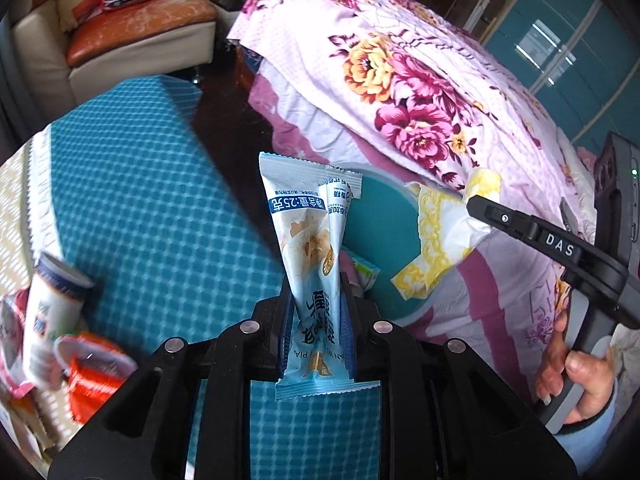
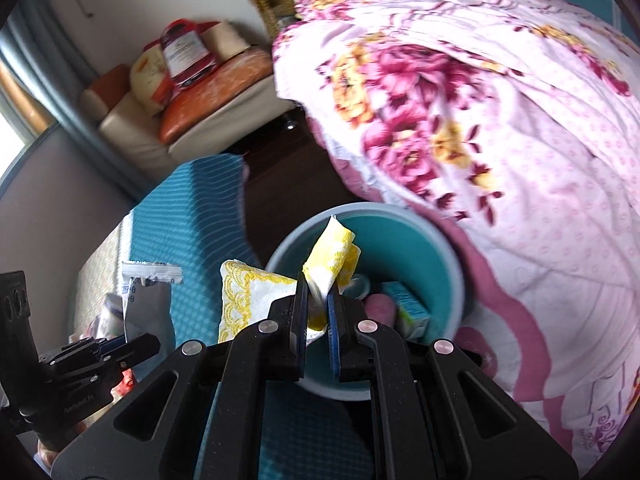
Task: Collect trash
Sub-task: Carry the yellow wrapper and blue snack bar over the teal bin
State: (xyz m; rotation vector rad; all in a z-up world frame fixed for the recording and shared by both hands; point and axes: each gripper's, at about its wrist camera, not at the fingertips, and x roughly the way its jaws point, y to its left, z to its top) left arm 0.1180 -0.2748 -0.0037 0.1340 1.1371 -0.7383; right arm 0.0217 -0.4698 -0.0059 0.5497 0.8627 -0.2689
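Observation:
My left gripper (image 1: pixel 318 304) is shut on a light-blue snack wrapper (image 1: pixel 308 224), held upright above the teal mat (image 1: pixel 132 208); the wrapper also shows in the right wrist view (image 2: pixel 148 304). My right gripper (image 2: pixel 318 300) is shut on a white-and-yellow paper napkin (image 2: pixel 332 260), held over the rim of a teal trash bin (image 2: pixel 424 256). In the left wrist view the napkin (image 1: pixel 440 240) hangs from the right gripper (image 1: pixel 476 204) above the bin (image 1: pixel 384 232). A green-and-white carton (image 2: pixel 412 312) lies inside the bin.
A bed with a pink floral quilt (image 1: pixel 420 92) stands right of the bin. A white cup (image 1: pixel 48 312) and an orange cup (image 1: pixel 92 376) lie at the mat's left edge. A cream and orange sofa (image 1: pixel 132 28) is at the back.

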